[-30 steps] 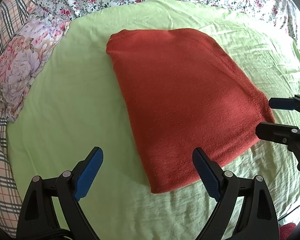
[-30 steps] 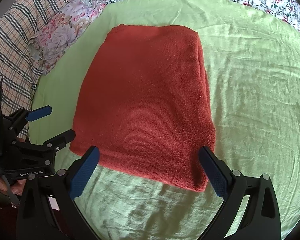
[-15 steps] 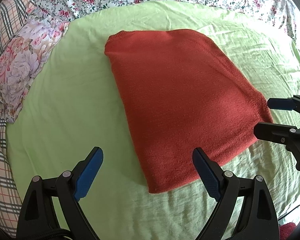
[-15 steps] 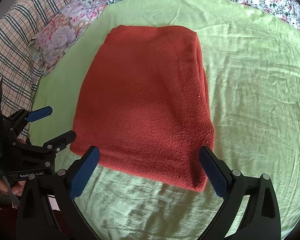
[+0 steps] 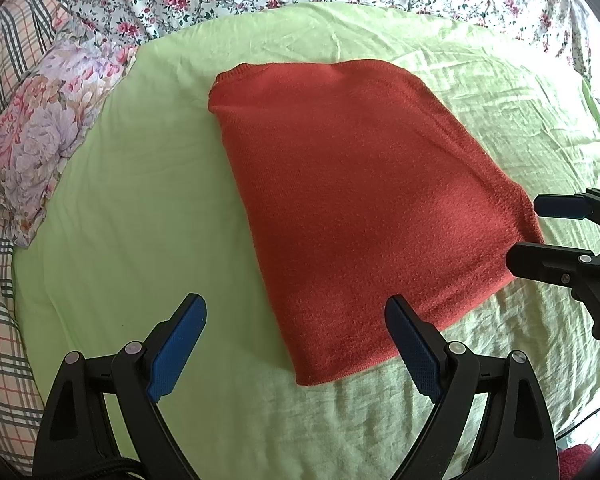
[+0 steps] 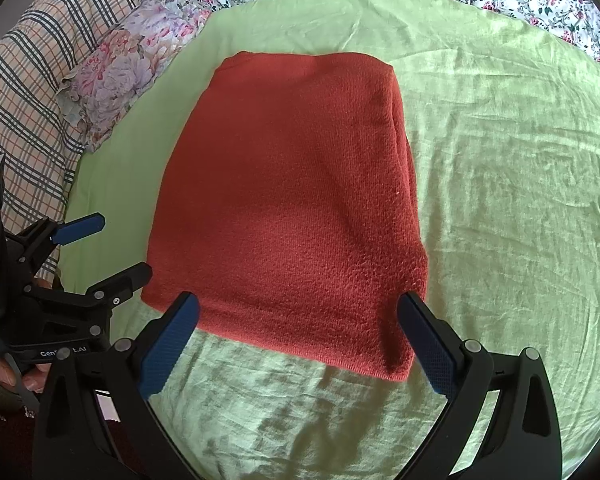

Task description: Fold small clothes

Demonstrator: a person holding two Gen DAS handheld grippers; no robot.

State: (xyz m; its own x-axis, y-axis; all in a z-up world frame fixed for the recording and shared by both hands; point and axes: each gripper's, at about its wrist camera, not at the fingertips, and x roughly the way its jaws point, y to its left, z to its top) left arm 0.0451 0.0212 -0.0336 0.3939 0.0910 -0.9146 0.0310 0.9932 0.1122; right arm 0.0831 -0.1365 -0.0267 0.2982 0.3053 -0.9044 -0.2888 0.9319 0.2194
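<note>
— Rust-red knit, that sweater [image 5: 364, 208], already folded into a tidy rectangle in the middle of the green sheet [image 5: 132, 208]. What's left to do?

— Probably one more fold, or it's finished — hard to say. Both grippers hover off its near hem, touching nothing. The left gripper [image 5: 296, 344] has its fingers [image 5: 180, 336] spread wide over the near left corner; the right gripper [image 6: 298, 340] is equally wide at the near right corner.

— So how to fold it well?

— Pinch both near corners together, catching every layer, lift evenly and lay the hem onto the far edge, toward the floral pillow [image 6: 116, 76]. Thick knit slumps, so keep it taut.
</note>
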